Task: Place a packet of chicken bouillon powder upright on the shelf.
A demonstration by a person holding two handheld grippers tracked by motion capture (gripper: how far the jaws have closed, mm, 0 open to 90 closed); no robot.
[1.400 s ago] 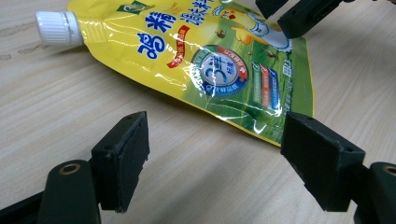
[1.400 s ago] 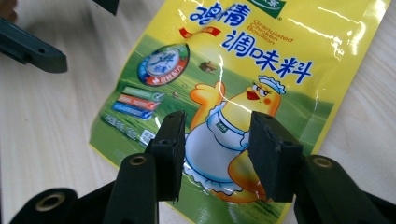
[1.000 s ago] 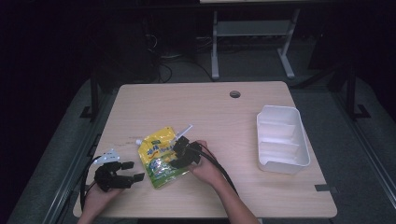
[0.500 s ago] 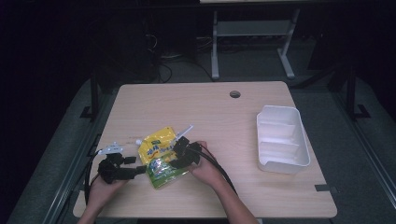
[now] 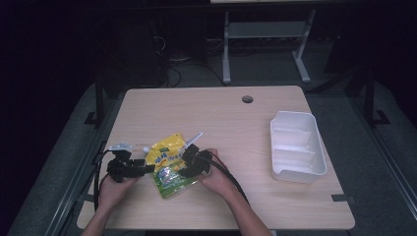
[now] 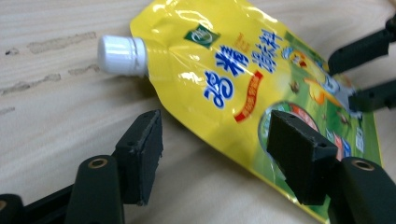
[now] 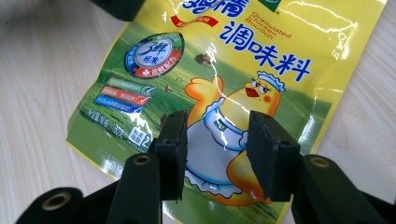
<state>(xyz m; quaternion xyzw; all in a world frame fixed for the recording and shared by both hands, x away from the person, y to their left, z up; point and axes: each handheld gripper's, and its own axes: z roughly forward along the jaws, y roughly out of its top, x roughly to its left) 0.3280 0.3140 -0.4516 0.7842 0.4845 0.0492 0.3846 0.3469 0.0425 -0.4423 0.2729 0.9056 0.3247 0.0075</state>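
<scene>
1. The seasoning pouch (image 5: 168, 164) is glossy yellow fading to green, printed with blue characters and a cartoon chicken in an apron.
2. Its white screw cap (image 6: 120, 55) is closed.
3. It lies flat on the worktop (image 5: 221, 118), lower left of the high view, spout toward the upper left.

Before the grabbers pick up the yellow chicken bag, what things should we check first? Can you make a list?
1. Left gripper open wide enough: ok, one jaw over the pouch, one beside its edge.
2. Right gripper open: ok, jaws apart above the chicken picture.
3. White cap on the spout: ok.
4. Pouch lying flat on the table: ok.
5. Either gripper already pinching the pouch: cannot tell.
6. White tray out of the way: ok, far off by the table's right edge.
</scene>
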